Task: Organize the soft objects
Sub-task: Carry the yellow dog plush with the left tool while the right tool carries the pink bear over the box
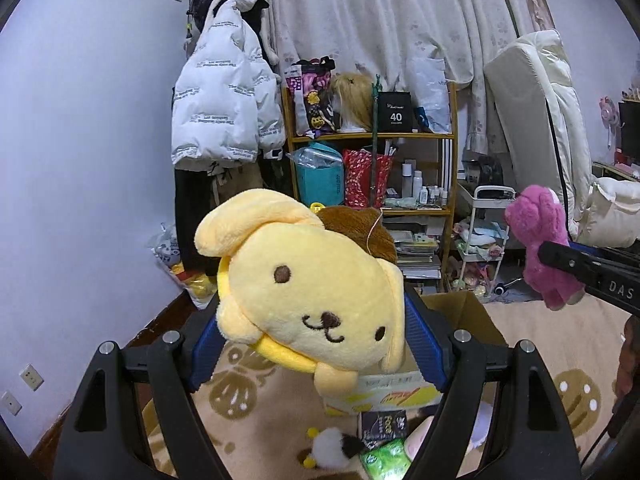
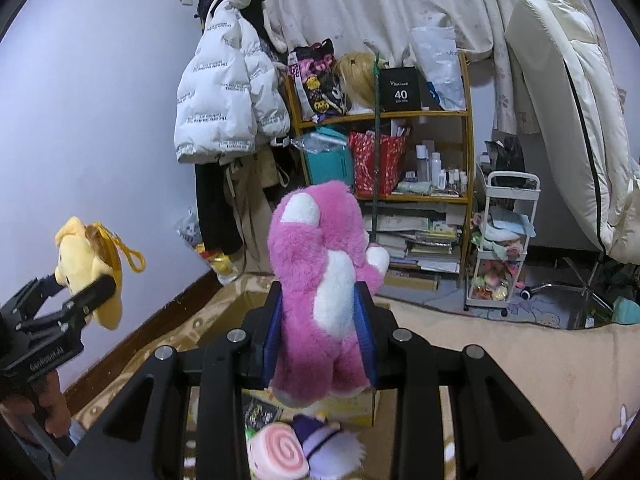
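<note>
My left gripper point(image 1: 310, 332) is shut on a yellow dog plush point(image 1: 316, 292) with a brown cap, held in the air above an open cardboard box point(image 1: 464, 312). It also shows at the left of the right wrist view point(image 2: 88, 268). My right gripper point(image 2: 320, 320) is shut on a pink bear plush point(image 2: 320, 280), held upright over the same box point(image 2: 360, 404). The pink bear shows at the right of the left wrist view point(image 1: 540, 240).
Small soft toys lie on the beige rug: a white and black one point(image 1: 332, 446), a green one point(image 1: 386, 460), a pink swirl one point(image 2: 280, 452), a purple one point(image 2: 332, 444). A wooden shelf point(image 1: 372, 136), a white cart point(image 2: 500, 248) and hanging coats point(image 1: 224, 108) stand behind.
</note>
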Tool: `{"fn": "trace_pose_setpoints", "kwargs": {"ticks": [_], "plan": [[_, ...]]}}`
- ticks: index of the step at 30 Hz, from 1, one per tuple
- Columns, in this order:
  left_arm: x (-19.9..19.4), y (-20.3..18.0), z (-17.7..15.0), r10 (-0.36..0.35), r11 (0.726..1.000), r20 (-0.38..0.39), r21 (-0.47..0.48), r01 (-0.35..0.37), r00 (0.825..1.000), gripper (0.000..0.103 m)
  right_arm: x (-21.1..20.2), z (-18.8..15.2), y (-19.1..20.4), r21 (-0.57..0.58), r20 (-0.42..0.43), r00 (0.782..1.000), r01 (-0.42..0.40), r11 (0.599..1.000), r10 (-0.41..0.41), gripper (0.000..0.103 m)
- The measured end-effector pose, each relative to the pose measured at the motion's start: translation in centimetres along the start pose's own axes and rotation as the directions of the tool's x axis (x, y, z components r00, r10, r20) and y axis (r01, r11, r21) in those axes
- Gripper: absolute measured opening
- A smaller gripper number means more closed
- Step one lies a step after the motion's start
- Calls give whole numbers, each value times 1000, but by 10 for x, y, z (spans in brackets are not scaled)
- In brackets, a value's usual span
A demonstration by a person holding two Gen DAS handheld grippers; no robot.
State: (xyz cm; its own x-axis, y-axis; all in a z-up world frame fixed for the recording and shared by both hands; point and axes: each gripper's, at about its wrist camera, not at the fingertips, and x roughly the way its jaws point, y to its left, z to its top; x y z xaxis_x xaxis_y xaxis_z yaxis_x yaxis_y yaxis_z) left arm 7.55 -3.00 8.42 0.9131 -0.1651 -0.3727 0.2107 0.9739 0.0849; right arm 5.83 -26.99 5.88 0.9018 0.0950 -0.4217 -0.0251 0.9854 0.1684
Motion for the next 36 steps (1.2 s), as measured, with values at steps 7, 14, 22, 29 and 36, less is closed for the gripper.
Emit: {"fn": "trace_pose_setpoints", "kwargs": {"ticks": [7,14,22,29,36], "plan": [[32,-14,-1,-14,1000,4,27,13,1000,79,25,1,-6,23,0,1000,-26,999,26,35],[61,-25,-15,-37,999,-24,24,38,999,79,52,-10,-18,80,-28,998,-56,995,59,36],[98,-35,-31,-68,997,-91,29,71,994,79,89,-36,-31,131,-95,989,-103,986,115,36],[126,-42,-49,-82,995,-168,47,91,982,80,115,-58,-35,143,-166,976,-119,983,142,37],[134,-49,-58,-132,988,-203,53,146,970,81,130,-71,-38,161,-231,961,-117,980,153,39]]}}
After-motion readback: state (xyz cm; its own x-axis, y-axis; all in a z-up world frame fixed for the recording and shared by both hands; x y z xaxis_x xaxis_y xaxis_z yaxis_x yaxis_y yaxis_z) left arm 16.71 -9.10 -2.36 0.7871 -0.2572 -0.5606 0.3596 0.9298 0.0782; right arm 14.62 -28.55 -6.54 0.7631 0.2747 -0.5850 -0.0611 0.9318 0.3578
